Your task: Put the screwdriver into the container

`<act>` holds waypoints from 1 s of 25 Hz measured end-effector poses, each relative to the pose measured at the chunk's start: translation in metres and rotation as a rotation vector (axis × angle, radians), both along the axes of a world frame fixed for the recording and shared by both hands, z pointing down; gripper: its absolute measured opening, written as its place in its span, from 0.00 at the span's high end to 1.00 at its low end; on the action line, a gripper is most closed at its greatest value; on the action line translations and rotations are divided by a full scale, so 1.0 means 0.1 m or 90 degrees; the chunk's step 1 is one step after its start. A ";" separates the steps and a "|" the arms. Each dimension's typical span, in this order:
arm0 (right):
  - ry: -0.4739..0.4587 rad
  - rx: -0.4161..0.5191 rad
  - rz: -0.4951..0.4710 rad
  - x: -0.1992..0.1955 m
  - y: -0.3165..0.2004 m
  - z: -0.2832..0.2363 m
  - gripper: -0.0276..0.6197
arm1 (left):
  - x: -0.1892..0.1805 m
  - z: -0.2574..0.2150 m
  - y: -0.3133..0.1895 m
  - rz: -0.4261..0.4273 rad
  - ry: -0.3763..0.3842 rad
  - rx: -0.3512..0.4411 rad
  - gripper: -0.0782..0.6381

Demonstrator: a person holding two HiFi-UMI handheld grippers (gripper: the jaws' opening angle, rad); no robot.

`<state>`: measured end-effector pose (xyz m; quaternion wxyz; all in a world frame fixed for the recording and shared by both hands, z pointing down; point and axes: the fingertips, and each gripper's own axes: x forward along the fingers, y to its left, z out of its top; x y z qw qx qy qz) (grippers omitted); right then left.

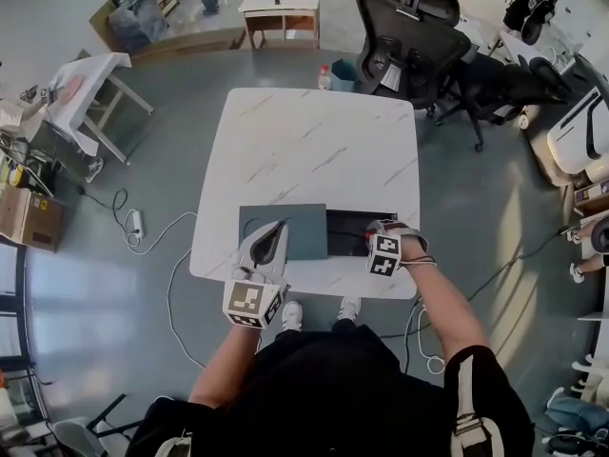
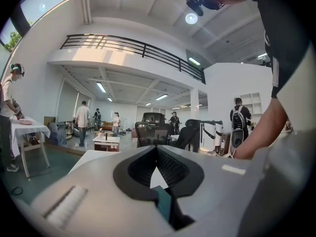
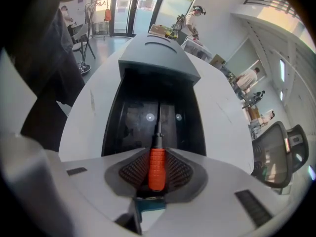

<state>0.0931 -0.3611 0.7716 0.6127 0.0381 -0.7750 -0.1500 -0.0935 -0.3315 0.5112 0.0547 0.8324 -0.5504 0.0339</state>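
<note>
The screwdriver point(image 3: 157, 168) has an orange ribbed handle and a thin dark shaft. My right gripper point(image 3: 157, 154) is shut on the handle, and the shaft points forward and down into the open black container point(image 3: 112, 117). In the head view the right gripper point(image 1: 378, 230) hangs over the container point(image 1: 348, 229) near the table's front edge. The container's grey-green lid point(image 1: 288, 228) is slid aside to the left and covers that end. My left gripper point(image 1: 271, 236) lies over the lid. Its jaws point(image 2: 157, 154) meet at the tips with nothing between them.
The white marble-look table point(image 1: 314, 141) stretches away behind the container. A black office chair point(image 1: 404, 36) stands at its far right corner. Cables and a power strip point(image 1: 135, 223) lie on the floor to the left. People stand further back in the room.
</note>
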 end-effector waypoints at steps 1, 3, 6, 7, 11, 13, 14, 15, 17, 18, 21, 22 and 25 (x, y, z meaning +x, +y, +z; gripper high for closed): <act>0.003 -0.005 0.004 0.00 0.00 0.00 0.81 | -0.02 0.01 0.00 -0.004 -0.001 -0.004 0.88; 0.007 -0.013 0.011 0.00 -0.01 0.00 0.81 | -0.03 0.03 0.00 -0.010 0.000 -0.010 0.88; 0.009 -0.017 0.018 0.01 -0.03 -0.01 0.81 | -0.02 0.03 0.00 -0.009 0.001 -0.014 0.88; 0.008 -0.017 0.019 0.01 -0.04 -0.01 0.79 | -0.02 0.03 0.01 -0.008 0.001 -0.013 0.88; -0.005 -0.019 0.024 0.00 -0.01 -0.07 0.71 | -0.01 0.00 0.02 -0.003 0.002 -0.006 0.88; -0.019 -0.011 0.027 -0.01 -0.01 -0.14 0.70 | -0.01 -0.01 0.02 0.000 0.002 -0.004 0.88; -0.027 -0.006 0.030 -0.01 -0.01 -0.18 0.70 | 0.00 -0.01 0.02 0.001 0.001 -0.004 0.88; -0.036 0.000 0.034 -0.01 -0.02 -0.24 0.70 | 0.00 -0.01 0.02 0.002 0.001 -0.003 0.88; -0.067 0.020 0.047 -0.02 -0.03 -0.43 0.70 | 0.02 -0.01 0.01 0.003 0.001 -0.002 0.88; -0.091 0.032 0.059 -0.04 -0.04 -0.56 0.70 | 0.02 -0.02 0.02 0.004 0.001 -0.002 0.88; -0.194 0.084 0.121 -0.07 -0.06 -1.02 0.70 | 0.05 -0.03 0.04 0.009 0.005 -0.004 0.88; -0.235 0.105 0.146 -0.09 -0.07 -1.19 0.70 | 0.07 -0.03 0.04 0.011 0.006 -0.003 0.88; -0.358 0.157 0.227 -0.13 -0.08 -1.74 0.70 | 0.13 -0.07 0.06 0.020 0.010 0.005 0.88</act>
